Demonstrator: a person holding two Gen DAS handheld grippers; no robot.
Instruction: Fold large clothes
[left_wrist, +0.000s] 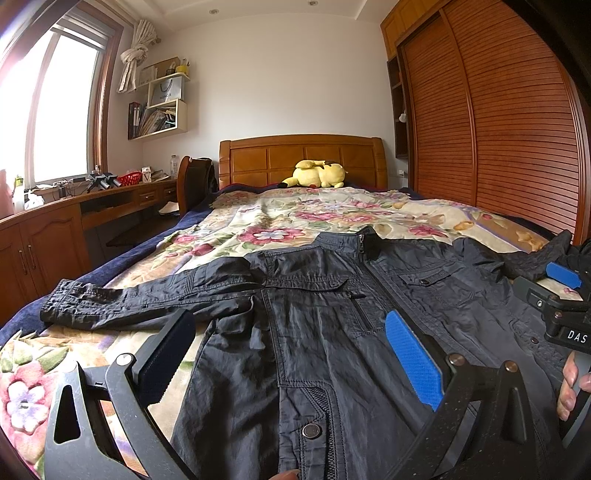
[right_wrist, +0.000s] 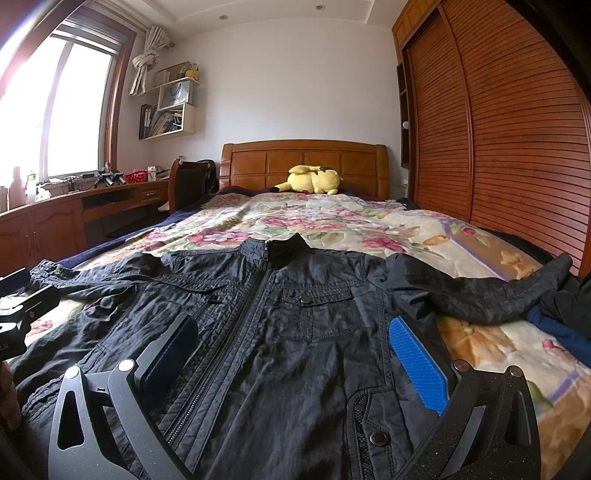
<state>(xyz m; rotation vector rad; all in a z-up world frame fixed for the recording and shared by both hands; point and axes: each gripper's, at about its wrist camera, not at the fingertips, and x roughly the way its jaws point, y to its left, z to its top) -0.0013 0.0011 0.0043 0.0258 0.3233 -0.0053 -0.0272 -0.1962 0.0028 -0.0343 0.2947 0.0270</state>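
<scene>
- A dark navy, crinkled zip-front jacket (right_wrist: 295, 332) lay face up and zipped on the floral-printed bedspread (left_wrist: 258, 218), collar toward the wooden headboard (right_wrist: 304, 162), both sleeves spread out to the sides.
- The left gripper (left_wrist: 291, 354) hovered with its jaws wide apart and nothing between them, above the jacket's lower left front; the right gripper (right_wrist: 295, 354) was equally spread and empty over the lower hem area.
- The fold seemed not yet begun. To do it well, each gripper would likely need to pinch a sleeve or side edge through both layers, lift only slightly, and lay it across the zip line without dragging the bedspread.
- The hem nearest the cameras was cut off by the frame.
- Another dark garment (right_wrist: 569, 299) at the right edge overlapped the sleeve cuff; where one ended was hard to tell.
- A yellow plush toy (left_wrist: 317, 173) sat well apart.
</scene>
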